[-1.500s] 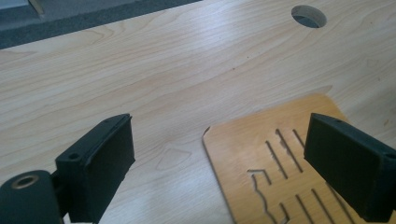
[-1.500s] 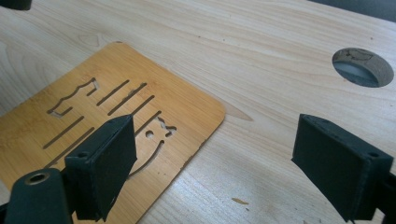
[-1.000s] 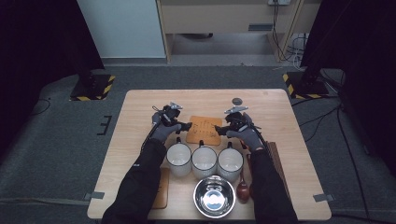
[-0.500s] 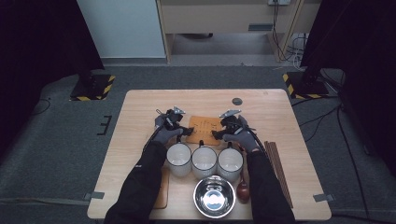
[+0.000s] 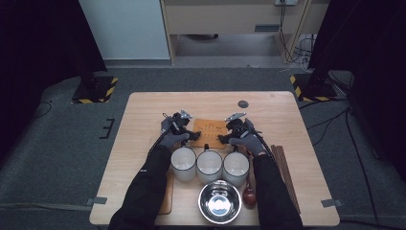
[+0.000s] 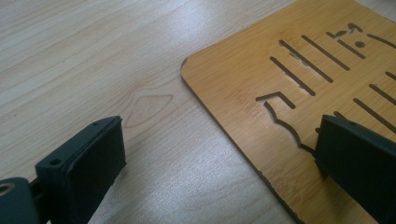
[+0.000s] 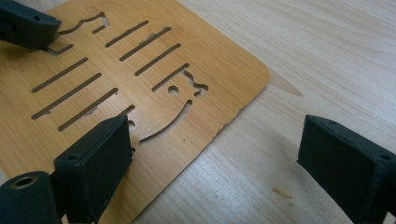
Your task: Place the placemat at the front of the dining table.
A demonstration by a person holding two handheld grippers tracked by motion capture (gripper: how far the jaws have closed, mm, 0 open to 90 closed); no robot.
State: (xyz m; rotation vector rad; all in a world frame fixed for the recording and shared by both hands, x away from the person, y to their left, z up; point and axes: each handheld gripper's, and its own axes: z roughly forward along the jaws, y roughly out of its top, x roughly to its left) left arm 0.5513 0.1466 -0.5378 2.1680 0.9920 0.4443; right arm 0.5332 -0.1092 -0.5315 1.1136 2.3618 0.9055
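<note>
The bamboo trivet (image 5: pixel 209 132), a flat board with slots and a cat outline cut through it, is seen lying flat on the wooden table (image 5: pixel 143 110) just beyond the row of mugs, between the two grippers. Compared with a second ago, the grippers have been drawn slightly closer to the board's two short ends, and the jaws of the left gripper (image 6: pixel 219 158) have just been opened further; they now stand wide, one over bare table and one over the board's edge, with nothing clamped. The right gripper (image 7: pixel 215 154) is likewise spread wide across the opposite end, nothing held. The board is judged to have been set down or to be not yet gripped. Three white mugs (image 5: pixel 209 165) are lined up nearer the person and appear empty, as does the steel bowl (image 5: pixel 219 202). A dark wooden spoon (image 5: pixel 248 195) and chopsticks (image 5: pixel 283 167) lie to the right.
</note>
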